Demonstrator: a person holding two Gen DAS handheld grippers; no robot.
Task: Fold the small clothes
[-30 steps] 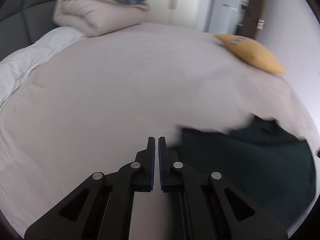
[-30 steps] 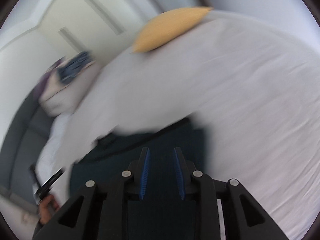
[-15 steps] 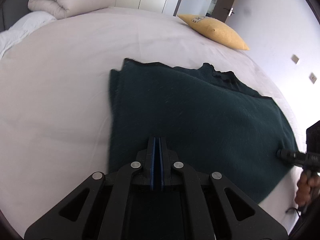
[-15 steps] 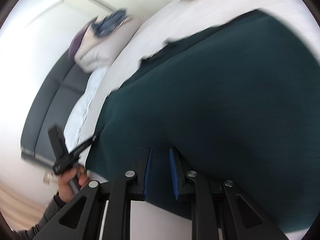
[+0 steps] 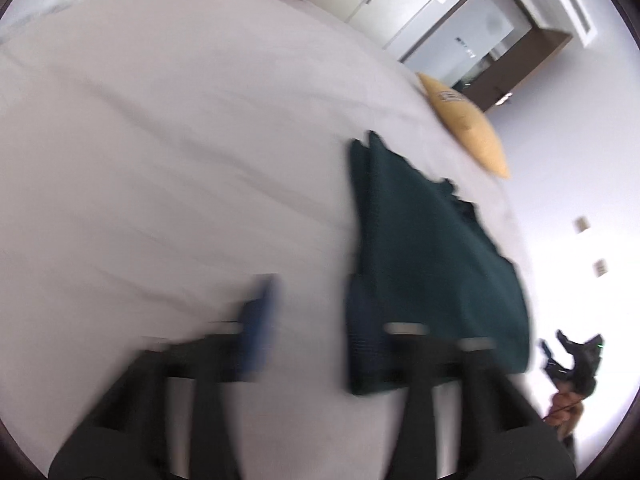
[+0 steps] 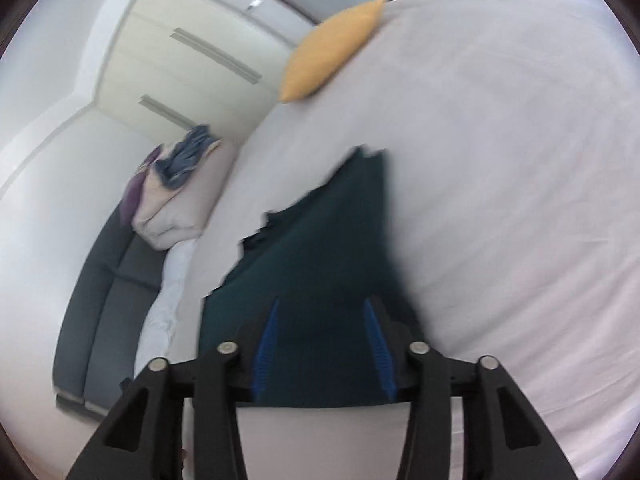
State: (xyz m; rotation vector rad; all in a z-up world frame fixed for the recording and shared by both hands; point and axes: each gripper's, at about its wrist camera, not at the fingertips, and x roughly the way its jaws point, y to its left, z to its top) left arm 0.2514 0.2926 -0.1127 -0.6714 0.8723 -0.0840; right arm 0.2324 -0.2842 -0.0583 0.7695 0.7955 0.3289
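Note:
A dark green garment [image 5: 432, 256] lies folded flat on the pale bed sheet [image 5: 168, 160]. In the left wrist view my left gripper [image 5: 308, 320] is blurred and open; its right finger lies over the garment's near left edge and its left finger is over bare sheet. In the right wrist view the garment [image 6: 320, 248] stretches away from my right gripper [image 6: 322, 344], which is open with both blue pads over the garment's near edge. Neither gripper holds anything.
A yellow pillow [image 5: 468, 124] lies at the bed's far side, also in the right wrist view [image 6: 332, 52]. A rolled beige duvet with blue clothes [image 6: 180, 184] sits by the dark headboard [image 6: 104, 280]. The other hand-held gripper [image 5: 576, 360] shows at the right edge.
Both grippers have opened wide. The left camera has swung left, so the garment now sits to its right. The right gripper has pulled back to the garment's near edge.

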